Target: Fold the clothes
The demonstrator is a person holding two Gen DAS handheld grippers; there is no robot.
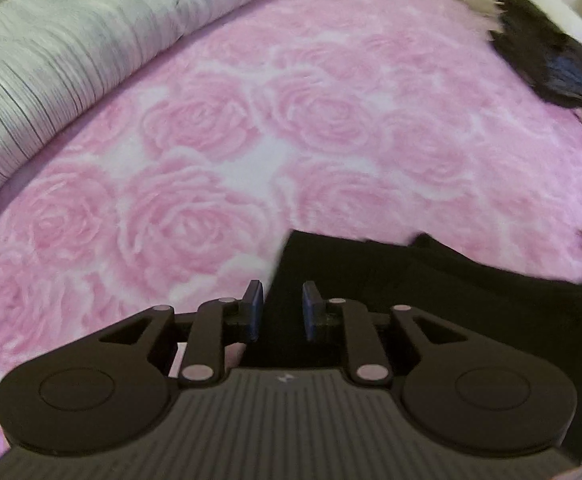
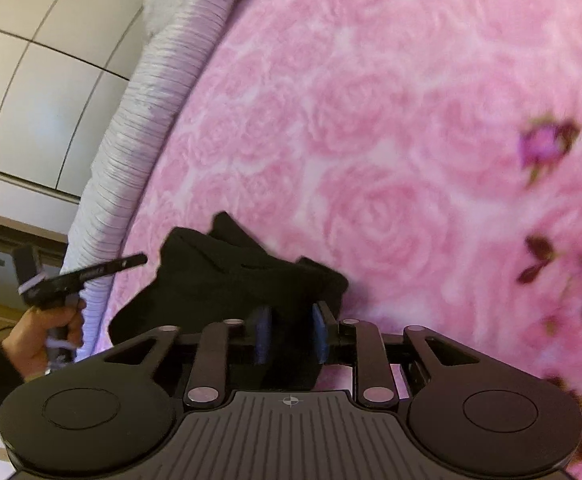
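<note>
Pinching black garment (image 2: 231, 276), seemingly: right gripper (image 2: 291, 334).

The folded garment (image 1: 431, 300) lies on the blanket (image 1: 291, 120). A long pillow (image 1: 71, 52) lies along the blanket's left edge.

No text can be read. The left gripper (image 2: 81, 276), seen at nine o'clock in the right wrist view, bears pale lettering too blurred to make out. Each gripper body carries only a small mark.
</note>
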